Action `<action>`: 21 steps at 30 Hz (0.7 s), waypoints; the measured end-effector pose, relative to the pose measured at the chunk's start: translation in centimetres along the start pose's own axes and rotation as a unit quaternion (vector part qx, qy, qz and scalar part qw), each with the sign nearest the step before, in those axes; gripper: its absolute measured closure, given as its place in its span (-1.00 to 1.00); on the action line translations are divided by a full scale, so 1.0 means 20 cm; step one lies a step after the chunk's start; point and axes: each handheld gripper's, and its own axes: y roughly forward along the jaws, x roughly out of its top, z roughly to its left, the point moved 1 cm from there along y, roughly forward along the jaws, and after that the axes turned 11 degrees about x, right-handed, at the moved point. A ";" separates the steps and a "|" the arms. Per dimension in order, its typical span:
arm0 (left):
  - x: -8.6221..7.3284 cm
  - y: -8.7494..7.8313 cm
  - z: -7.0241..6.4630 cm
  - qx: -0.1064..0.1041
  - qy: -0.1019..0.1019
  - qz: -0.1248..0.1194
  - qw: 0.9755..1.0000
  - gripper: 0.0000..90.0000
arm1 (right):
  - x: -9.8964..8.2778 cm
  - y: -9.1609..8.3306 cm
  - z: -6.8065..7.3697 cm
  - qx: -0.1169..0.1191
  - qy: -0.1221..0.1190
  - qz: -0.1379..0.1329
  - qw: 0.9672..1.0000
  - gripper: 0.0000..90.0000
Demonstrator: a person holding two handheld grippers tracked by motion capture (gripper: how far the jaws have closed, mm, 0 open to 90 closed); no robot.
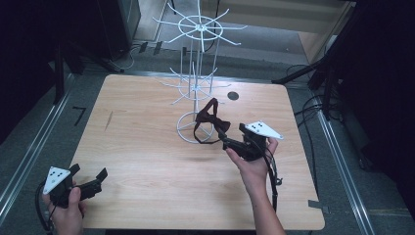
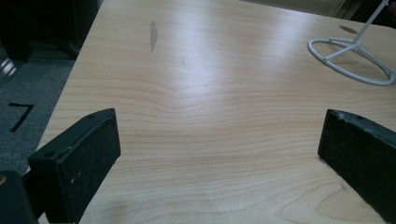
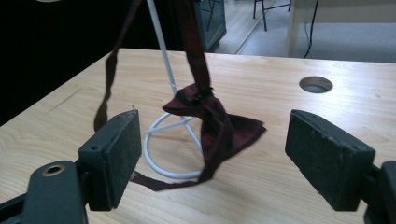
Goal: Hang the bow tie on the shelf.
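Maroon bow tie (image 3: 212,116) apparently hangs from white rack (image 1: 198,73).

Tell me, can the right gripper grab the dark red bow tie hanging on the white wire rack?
Probably yes. The right gripper stands open and aims at the dark red bow tie on the white wire rack, with bare table between them.

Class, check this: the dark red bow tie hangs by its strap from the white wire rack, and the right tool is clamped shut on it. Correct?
Not quite. The dark red bow tie does hang from the white wire rack, but the right tool is open, its pads apart and clear of the tie, as the right gripper view shows.
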 end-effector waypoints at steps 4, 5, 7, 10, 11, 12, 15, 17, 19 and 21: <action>0.00 0.00 0.00 0.000 0.001 0.001 1.000 -1.00 | -0.01 -0.04 -0.03 -0.005 0.005 -0.003 1.000 -0.58; 0.00 0.00 0.00 0.000 0.002 0.001 1.000 -1.00 | -0.01 -0.05 -0.04 -0.008 0.004 -0.003 1.000 -0.58; 0.00 0.00 0.00 0.000 0.002 0.001 1.000 -1.00 | -0.01 -0.07 -0.05 -0.011 0.009 -0.007 1.000 -0.57; 0.00 0.00 0.00 0.001 0.001 0.001 1.000 -1.00 | -0.02 -0.11 -0.08 -0.018 0.015 -0.011 1.000 -0.57; 0.00 0.00 0.00 0.001 0.001 0.000 1.000 -1.00 | -0.02 -0.12 -0.09 -0.021 0.014 -0.012 1.000 -0.57; 0.00 0.00 0.00 0.001 0.001 0.000 1.000 -1.00 | -0.02 -0.12 -0.09 -0.021 0.014 -0.012 1.000 -0.57; 0.00 0.00 0.00 0.002 0.000 0.000 1.000 -1.00 | -0.05 -0.17 -0.12 -0.031 0.014 -0.011 0.999 -0.56; 0.00 0.00 0.00 0.002 0.000 -0.001 1.000 -1.00 | -0.07 -0.19 -0.14 -0.036 0.016 -0.009 0.999 -0.56; 0.00 0.00 0.00 0.002 0.000 0.000 1.000 -1.00 | -0.08 -0.23 -0.17 -0.042 0.018 -0.010 0.999 -0.56; 0.00 0.00 0.00 0.002 0.001 -0.001 1.000 -1.00 | -0.10 -0.26 -0.19 -0.047 0.020 -0.010 0.999 -0.56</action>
